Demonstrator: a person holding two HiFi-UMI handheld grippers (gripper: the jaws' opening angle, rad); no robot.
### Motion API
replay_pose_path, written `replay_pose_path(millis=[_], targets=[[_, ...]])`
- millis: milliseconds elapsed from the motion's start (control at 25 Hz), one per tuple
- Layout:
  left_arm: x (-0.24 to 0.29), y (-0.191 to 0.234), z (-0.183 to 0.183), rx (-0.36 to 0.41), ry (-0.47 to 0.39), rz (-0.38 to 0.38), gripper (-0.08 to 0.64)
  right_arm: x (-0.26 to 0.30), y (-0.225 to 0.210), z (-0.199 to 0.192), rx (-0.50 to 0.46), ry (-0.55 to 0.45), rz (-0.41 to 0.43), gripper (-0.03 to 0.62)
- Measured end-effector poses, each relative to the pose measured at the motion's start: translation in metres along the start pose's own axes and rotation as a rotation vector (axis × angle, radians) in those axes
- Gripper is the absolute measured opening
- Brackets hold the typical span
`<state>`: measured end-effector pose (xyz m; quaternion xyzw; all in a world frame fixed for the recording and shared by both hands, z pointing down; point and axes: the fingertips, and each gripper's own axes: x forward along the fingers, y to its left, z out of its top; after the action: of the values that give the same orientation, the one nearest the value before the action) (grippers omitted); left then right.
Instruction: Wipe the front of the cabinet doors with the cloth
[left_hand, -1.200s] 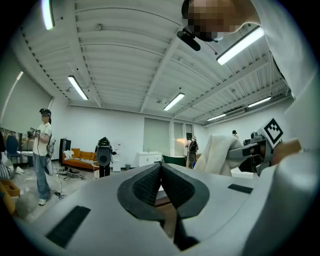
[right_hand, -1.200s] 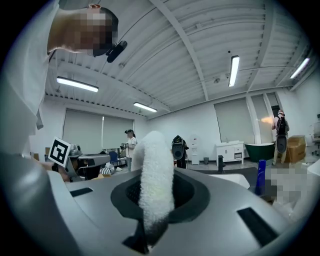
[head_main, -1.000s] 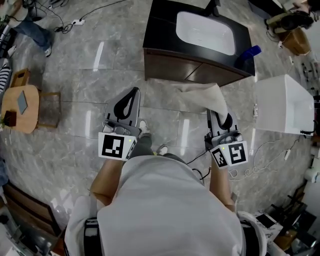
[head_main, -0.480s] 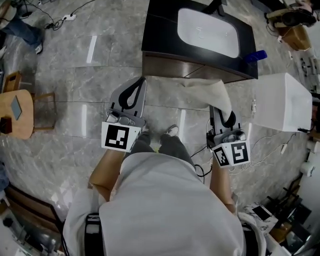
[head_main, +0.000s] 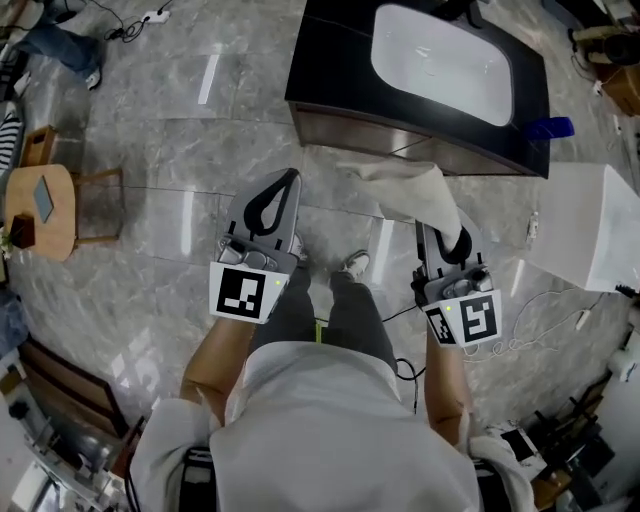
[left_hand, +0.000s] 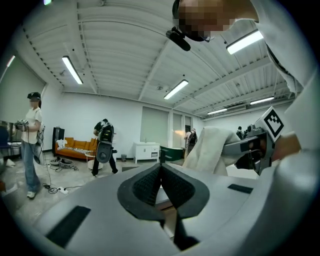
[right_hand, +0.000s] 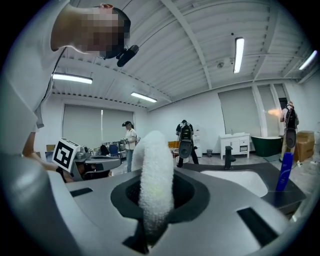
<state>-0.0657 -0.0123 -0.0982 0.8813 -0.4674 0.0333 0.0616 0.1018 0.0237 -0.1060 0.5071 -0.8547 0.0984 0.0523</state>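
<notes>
Cloth (head_main: 408, 188): pale, nubbly terry, hanging in a loose fold right of centre, pinched between the right gripper (head_main: 446, 238) jaws, short of the dark, flat cabinet doors (head_main: 400, 135) at upper centre; left gripper (head_main: 270, 200) jaws together, empty; best spread flat, then pressed evenly.

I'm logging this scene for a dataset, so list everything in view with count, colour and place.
cabinet: one, dark brown, ahead on the floor
sink: one, white, in the cabinet top
bottle: one, blue, cabinet top's right corner
cloth: one, off-white, before the cabinet doors
box: one, white, right of the cabinet
small table: one, wooden, far left
other people: several, far across the room
left gripper: one, grey, tongs shut, empty
right gripper: one, grey, tongs shut on the cloth
</notes>
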Motion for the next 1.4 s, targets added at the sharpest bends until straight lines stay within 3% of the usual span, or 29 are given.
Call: replay_pose_path(millis=[280, 520, 680, 1240, 1400], targets=[[0.025, 0.021, -0.122, 0.013, 0.053, 0.066, 0.018, 0.065, -0.018, -0.113, 0.024, -0.024, 0.095, 0.069], [0.044, 0.043, -0.252, 0.043, 0.039, 0.088, 0.018, 0.111, -0.031, -0.246, 0.024, -0.037, 0.143, 0.069], [0.060, 0.061, -0.318, 0.048, 0.004, 0.105, 0.018, 0.141, -0.044, -0.313, 0.012, -0.052, 0.154, 0.069], [0.099, 0.101, -0.460, 0.131, -0.078, 0.122, 0.018, 0.216, -0.055, -0.433, -0.058, -0.150, 0.245, 0.069], [0.105, 0.105, -0.503, 0.131, -0.113, 0.096, 0.018, 0.235, -0.056, -0.466, -0.077, -0.189, 0.269, 0.069]])
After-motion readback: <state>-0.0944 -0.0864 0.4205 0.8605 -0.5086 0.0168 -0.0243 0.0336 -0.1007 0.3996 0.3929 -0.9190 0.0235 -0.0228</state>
